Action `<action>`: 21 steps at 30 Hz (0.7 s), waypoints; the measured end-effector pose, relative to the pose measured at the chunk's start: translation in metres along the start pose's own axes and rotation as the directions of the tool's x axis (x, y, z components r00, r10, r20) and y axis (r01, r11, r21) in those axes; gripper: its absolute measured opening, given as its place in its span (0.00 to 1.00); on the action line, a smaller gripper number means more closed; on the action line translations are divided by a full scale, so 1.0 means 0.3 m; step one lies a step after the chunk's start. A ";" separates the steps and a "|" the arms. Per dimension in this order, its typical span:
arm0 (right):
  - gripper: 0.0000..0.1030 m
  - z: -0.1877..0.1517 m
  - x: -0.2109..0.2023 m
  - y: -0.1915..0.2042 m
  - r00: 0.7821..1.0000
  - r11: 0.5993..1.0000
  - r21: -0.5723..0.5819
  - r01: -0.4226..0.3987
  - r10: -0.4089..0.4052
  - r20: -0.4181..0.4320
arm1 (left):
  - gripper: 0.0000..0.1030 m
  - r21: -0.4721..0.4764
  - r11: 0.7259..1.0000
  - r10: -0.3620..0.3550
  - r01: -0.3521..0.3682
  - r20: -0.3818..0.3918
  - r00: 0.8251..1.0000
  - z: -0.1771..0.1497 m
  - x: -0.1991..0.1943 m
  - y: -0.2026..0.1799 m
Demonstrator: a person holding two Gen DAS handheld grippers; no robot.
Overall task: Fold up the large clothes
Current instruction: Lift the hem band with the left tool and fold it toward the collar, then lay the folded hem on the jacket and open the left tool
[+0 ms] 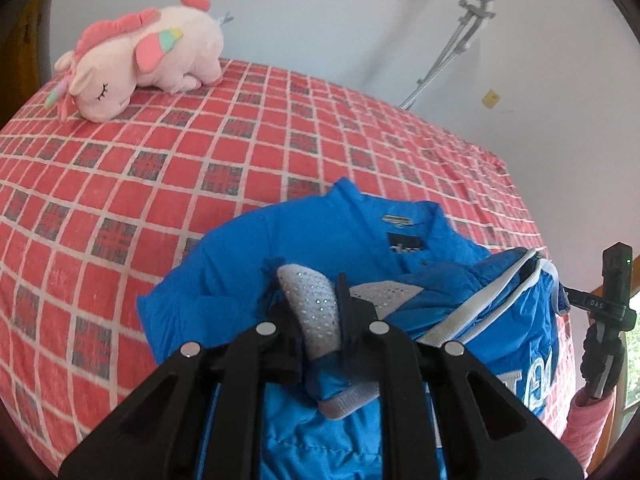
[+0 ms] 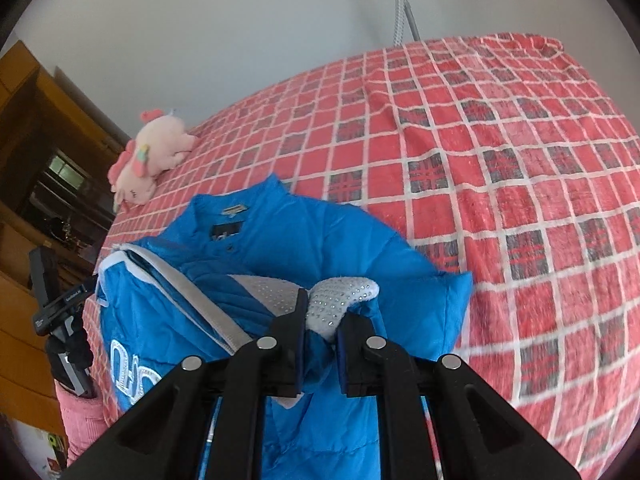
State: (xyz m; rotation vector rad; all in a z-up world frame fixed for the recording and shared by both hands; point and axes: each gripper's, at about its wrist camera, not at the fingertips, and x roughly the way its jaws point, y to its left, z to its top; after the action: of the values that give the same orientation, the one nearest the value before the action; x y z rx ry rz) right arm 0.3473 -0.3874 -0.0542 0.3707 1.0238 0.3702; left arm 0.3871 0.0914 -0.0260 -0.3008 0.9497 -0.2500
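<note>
A large blue padded jacket with grey-white trim lies on the red checked bed, collar toward the far side; it also shows in the right wrist view. My left gripper is shut on a fold of the jacket with a white studded patch, lifted off the bed. My right gripper is shut on another fold with the same studded trim. The right gripper's body shows at the right edge of the left wrist view. The jacket's lower part hangs toward me, hidden under the grippers.
The bed has a red plaid cover. A pink unicorn plush lies at the far left, also in the right wrist view. A metal stand leans on the white wall. A wooden cabinet stands left.
</note>
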 end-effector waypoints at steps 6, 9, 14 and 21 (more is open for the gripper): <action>0.12 0.035 0.106 -0.044 0.999 1.000 0.024 0.004 -0.003 -0.033 | 0.13 -0.021 1.000 -0.007 0.006 -0.032 0.999 0.016 0.092 0.050; 0.12 0.035 0.152 -0.066 0.999 0.999 0.040 0.003 -0.001 -0.048 | 0.14 -0.040 0.999 -0.013 0.011 -0.049 0.999 0.015 0.130 0.070; 0.21 0.034 0.141 -0.055 0.999 1.000 0.028 -0.002 0.003 -0.040 | 0.16 -0.048 0.999 -0.024 0.022 -0.059 0.998 0.017 0.127 0.074; 0.64 0.005 0.012 -0.039 0.999 0.999 0.008 -0.049 0.049 0.005 | 0.30 -0.028 0.998 -0.060 0.059 -0.032 0.998 0.001 0.007 0.047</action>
State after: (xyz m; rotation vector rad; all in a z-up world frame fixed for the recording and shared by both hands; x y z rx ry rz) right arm 0.3518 -0.3962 -0.0615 0.4045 1.0132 0.4095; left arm 0.3898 0.1038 -0.0326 -0.3507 0.9782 -0.2977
